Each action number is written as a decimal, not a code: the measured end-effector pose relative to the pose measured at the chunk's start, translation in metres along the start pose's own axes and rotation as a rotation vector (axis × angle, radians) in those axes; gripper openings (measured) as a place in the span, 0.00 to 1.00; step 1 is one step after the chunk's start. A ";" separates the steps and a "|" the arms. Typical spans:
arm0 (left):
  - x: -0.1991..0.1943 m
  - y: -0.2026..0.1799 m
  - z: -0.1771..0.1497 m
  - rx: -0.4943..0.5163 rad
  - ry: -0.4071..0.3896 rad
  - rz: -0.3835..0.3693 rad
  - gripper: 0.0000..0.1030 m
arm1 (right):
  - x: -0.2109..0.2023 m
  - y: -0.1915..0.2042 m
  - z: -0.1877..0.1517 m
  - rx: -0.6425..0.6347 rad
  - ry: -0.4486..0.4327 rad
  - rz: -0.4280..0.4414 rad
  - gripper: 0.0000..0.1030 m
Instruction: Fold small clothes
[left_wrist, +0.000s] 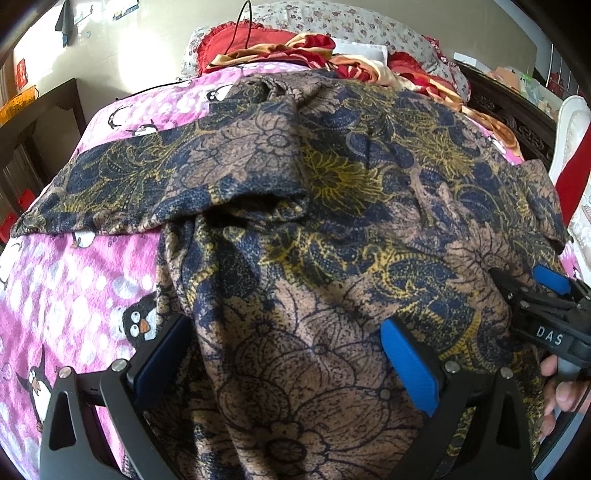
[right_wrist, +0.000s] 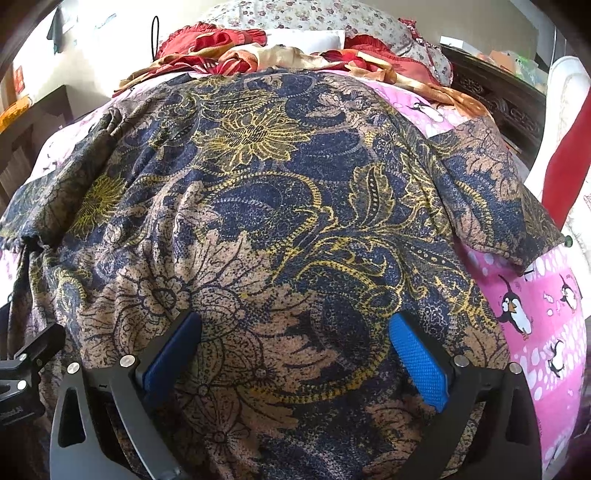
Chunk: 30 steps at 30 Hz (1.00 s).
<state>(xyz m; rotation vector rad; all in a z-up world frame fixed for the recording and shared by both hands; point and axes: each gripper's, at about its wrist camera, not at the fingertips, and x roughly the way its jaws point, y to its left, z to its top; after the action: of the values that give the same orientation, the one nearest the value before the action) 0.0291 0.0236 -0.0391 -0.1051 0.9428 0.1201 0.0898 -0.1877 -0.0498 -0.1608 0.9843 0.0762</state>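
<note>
A floral garment (left_wrist: 332, 206) in navy, tan and yellow lies spread on a pink penguin blanket (left_wrist: 66, 288). One sleeve is folded in over the body at the upper left of the left wrist view. My left gripper (left_wrist: 284, 332) is open just above the garment's near hem, its blue pads wide apart. My right gripper (right_wrist: 295, 328) is open over the same garment (right_wrist: 280, 199), nothing between its pads. The right gripper also shows in the left wrist view (left_wrist: 532, 280) at the right edge, resting on the cloth, held by a hand.
Red and gold bedding (left_wrist: 280, 48) and floral pillows (right_wrist: 303, 14) are piled at the bed's far end. A dark wooden cabinet (left_wrist: 40, 122) stands left of the bed. A dark carved headboard (right_wrist: 495, 96) and white-red items stand at the right.
</note>
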 end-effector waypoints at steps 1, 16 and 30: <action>0.000 0.000 0.000 -0.004 -0.001 -0.003 1.00 | 0.000 0.000 0.000 -0.001 0.000 -0.002 1.00; -0.045 0.074 0.033 -0.085 -0.066 -0.063 1.00 | -0.053 0.023 0.031 0.186 0.015 0.144 0.96; -0.072 0.240 0.066 -0.301 -0.084 -0.127 1.00 | -0.025 0.110 0.008 -0.160 -0.087 0.158 0.99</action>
<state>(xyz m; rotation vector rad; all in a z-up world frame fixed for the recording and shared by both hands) 0.0039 0.2658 0.0487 -0.4339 0.8267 0.1477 0.0678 -0.0775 -0.0354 -0.2240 0.9026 0.3051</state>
